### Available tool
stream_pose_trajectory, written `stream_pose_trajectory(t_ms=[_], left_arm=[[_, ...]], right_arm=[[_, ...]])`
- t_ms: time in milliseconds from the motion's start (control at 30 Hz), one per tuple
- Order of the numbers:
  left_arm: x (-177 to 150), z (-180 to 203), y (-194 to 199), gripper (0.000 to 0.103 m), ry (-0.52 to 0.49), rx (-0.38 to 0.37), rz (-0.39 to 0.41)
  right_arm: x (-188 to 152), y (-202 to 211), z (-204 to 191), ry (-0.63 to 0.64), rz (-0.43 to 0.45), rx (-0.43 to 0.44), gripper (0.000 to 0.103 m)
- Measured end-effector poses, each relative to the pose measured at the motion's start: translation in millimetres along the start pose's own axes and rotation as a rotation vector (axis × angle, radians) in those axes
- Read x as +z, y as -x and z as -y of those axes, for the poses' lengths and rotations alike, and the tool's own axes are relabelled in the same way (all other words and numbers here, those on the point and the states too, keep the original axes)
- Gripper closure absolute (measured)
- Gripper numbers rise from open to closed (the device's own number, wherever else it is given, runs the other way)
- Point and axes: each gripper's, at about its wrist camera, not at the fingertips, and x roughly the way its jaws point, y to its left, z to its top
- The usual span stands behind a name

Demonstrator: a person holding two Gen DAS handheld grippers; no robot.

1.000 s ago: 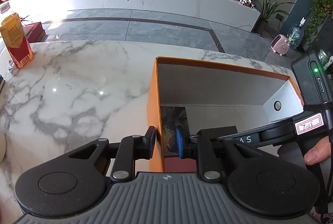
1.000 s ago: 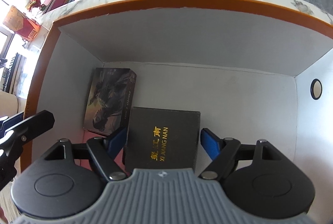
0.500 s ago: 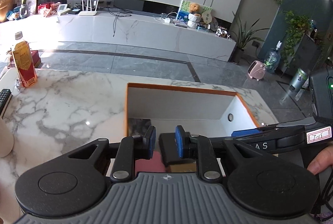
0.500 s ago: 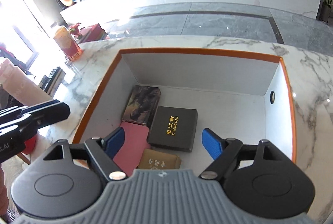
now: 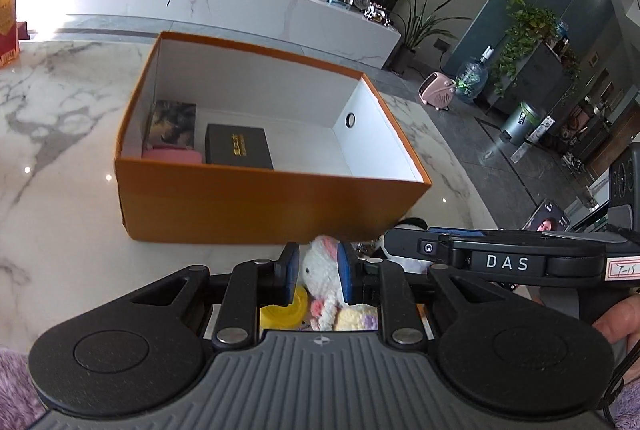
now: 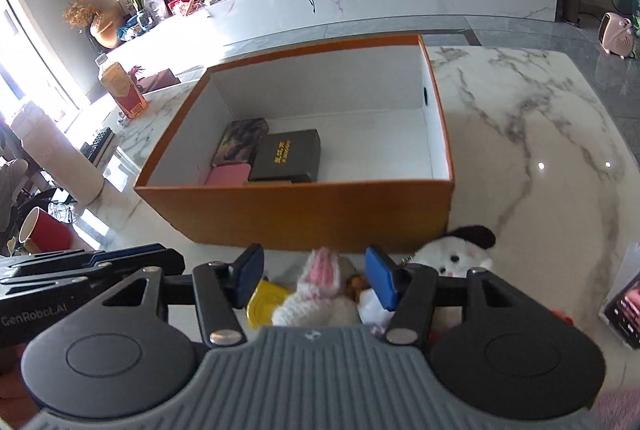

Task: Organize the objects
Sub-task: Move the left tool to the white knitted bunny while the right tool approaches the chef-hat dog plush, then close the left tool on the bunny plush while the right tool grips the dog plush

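Note:
An orange box stands on the marble table. Inside lie a black box with gold lettering, a dark patterned box and a pink item. In front of the box lie a white-and-pink knitted bunny, a yellow item and a white-and-black plush. My left gripper hangs narrowly open above the bunny. My right gripper is open and empty above the same toys.
A red-and-yellow bottle stands at the table's far left. A phone or card lies at the right edge. A red cup and a white cylinder are off the left side.
Both grippers have pulled back out of the orange box to its near side. The right gripper let go of the black box, which now lies inside the orange box.

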Motion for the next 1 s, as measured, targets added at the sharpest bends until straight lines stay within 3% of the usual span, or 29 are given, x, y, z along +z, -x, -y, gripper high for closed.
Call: stream_pose_trajectory(t_ms=[200, 300, 533, 1000], left_arm=[[-21, 14, -16, 0.073, -0.032, -0.008, -0.034], [-28, 20, -22, 0.061, -0.041, -0.007, -0.045], [-31, 29, -38, 0.045, -0.029, 0.002, -0.073], [-27, 35, -76, 0.038, 0.021, 0.038, -0.181]], right_arm=[[-36, 12, 13, 0.003, 0.047, -0.048, 0.043], [-47, 16, 20, 0.014, 0.088, -0.05, 0.044], [-63, 16, 34, 0.055, 0.044, -0.106, 0.043], [-74, -11, 41, 0.045, -0.067, -0.072, 0.044]])
